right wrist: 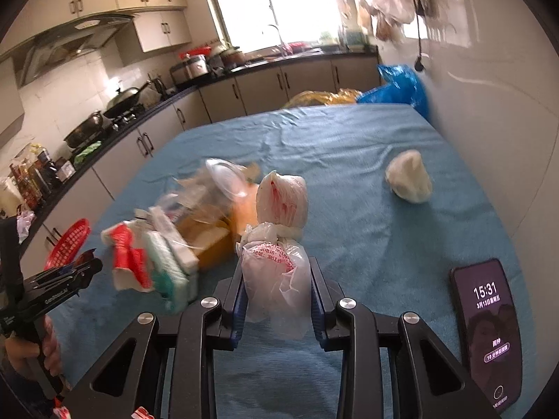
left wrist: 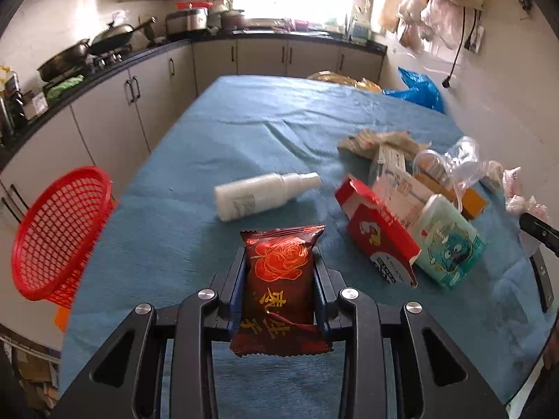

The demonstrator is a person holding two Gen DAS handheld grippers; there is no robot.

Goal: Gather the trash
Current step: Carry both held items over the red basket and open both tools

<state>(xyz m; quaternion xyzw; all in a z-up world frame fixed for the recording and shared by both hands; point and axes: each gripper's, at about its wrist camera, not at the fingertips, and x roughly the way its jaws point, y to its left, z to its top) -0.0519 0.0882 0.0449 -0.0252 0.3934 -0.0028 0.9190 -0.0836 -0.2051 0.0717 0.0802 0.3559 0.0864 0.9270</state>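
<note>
A big counter (left wrist: 244, 132) with a blue cloth holds a pile of trash; a red basket (left wrist: 59, 234) sits at its left edge; a white bottle (left wrist: 258, 195) lies on its side; the left hand-held gripper (left wrist: 279, 279) points down at a slant and squeezes a dark red snack packet (left wrist: 279, 286); the right hand-held gripper (right wrist: 276, 286), also tilted down, squeezes a crumpled white plastic bag (right wrist: 276, 272); a phone (right wrist: 489, 328) lies to the right.
</note>
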